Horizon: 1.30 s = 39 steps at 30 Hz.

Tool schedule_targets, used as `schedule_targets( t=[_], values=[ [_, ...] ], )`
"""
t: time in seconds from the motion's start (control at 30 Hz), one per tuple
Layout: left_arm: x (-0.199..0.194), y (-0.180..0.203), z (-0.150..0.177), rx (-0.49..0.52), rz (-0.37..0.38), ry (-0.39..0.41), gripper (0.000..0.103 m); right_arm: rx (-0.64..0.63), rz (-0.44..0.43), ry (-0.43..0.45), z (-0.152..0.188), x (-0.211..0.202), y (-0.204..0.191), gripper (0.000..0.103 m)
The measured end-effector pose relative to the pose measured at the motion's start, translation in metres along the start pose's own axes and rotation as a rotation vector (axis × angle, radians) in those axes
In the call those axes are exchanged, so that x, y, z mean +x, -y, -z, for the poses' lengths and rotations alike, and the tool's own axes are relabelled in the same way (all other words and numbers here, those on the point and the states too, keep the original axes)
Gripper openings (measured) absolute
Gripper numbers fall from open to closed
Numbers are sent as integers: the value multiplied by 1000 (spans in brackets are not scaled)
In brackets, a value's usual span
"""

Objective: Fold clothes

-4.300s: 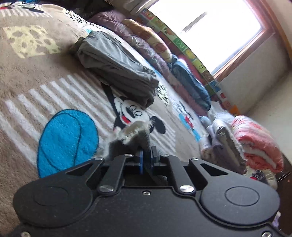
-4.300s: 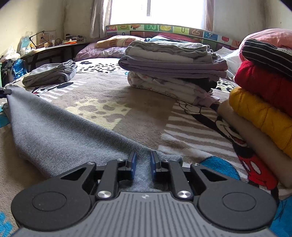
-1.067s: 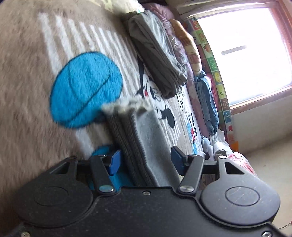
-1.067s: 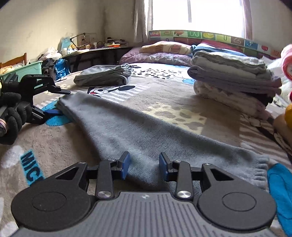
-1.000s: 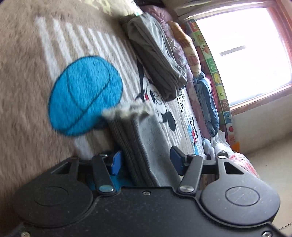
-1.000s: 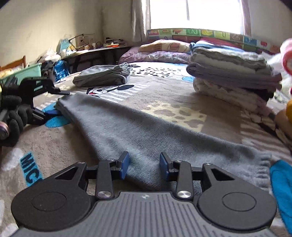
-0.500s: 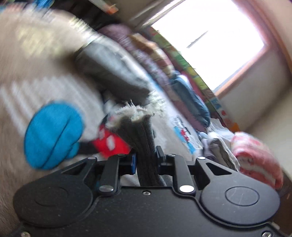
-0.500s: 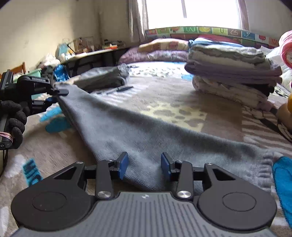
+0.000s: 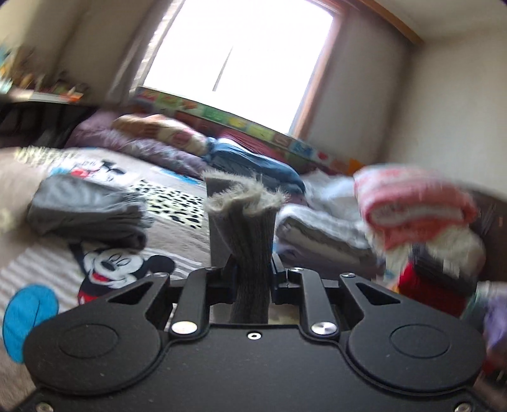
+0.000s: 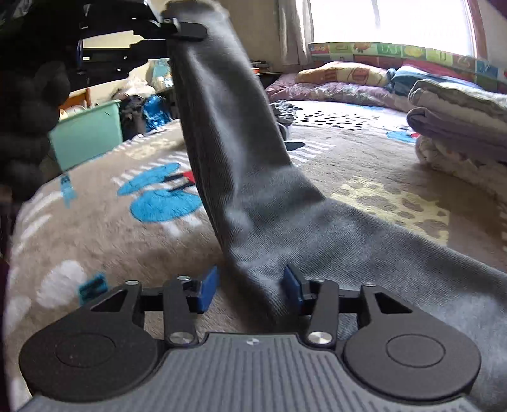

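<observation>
A long grey knitted scarf (image 10: 253, 177) with a fringed end lies across the Mickey Mouse blanket (image 10: 104, 228). My left gripper (image 9: 252, 272) is shut on the fringed end of the scarf (image 9: 250, 222) and holds it high above the bed; it also shows in the right wrist view (image 10: 177, 28) at the top left. My right gripper (image 10: 252, 286) is open, low over the blanket, with the scarf's middle between its blue pads (image 10: 209, 286).
A folded grey garment (image 9: 85, 212) lies at the left. A stack of folded clothes (image 10: 459, 126) stands at the right, with pink and red folded items (image 9: 418, 209) beyond. Pillows (image 10: 342, 76) line the window side. A teal bin (image 10: 85, 133) stands beside the bed.
My left gripper has shut on the scarf's fringed end and lifted it high off the blanket, towards the right. My right gripper stays open over the scarf's middle.
</observation>
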<state>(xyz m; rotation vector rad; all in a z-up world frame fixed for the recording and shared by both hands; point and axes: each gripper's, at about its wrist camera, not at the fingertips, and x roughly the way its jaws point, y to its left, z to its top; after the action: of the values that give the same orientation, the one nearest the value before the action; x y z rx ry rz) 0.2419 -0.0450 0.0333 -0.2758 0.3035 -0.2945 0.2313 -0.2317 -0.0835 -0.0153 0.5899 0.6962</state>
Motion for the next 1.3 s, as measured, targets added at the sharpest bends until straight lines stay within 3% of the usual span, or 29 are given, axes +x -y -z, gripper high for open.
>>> schedule_targets(
  t=[0.17, 0.33, 0.5, 0.63, 1.07, 1.2, 1.3],
  values=[
    [8, 45, 12, 121, 50, -31, 16, 118, -65, 56, -2, -30, 21, 49],
    [18, 88, 29, 258, 69, -62, 16, 389, -75, 254, 2, -94, 86, 49],
    [31, 126, 69, 440, 42, -101, 16, 752, -33, 483, 43, -161, 171, 50],
    [39, 162, 109, 644, 6, -111, 16, 882, 11, 536, 69, -184, 200, 50],
    [57, 215, 200, 1043, -86, -140, 16, 885, 49, 476, 82, -188, 208, 51],
    [54, 218, 207, 1066, -63, -162, 23, 858, 75, 461, 78, -188, 206, 51],
    [36, 218, 196, 1023, 8, -158, 29, 780, 129, 440, 69, -188, 198, 51]
  ],
)
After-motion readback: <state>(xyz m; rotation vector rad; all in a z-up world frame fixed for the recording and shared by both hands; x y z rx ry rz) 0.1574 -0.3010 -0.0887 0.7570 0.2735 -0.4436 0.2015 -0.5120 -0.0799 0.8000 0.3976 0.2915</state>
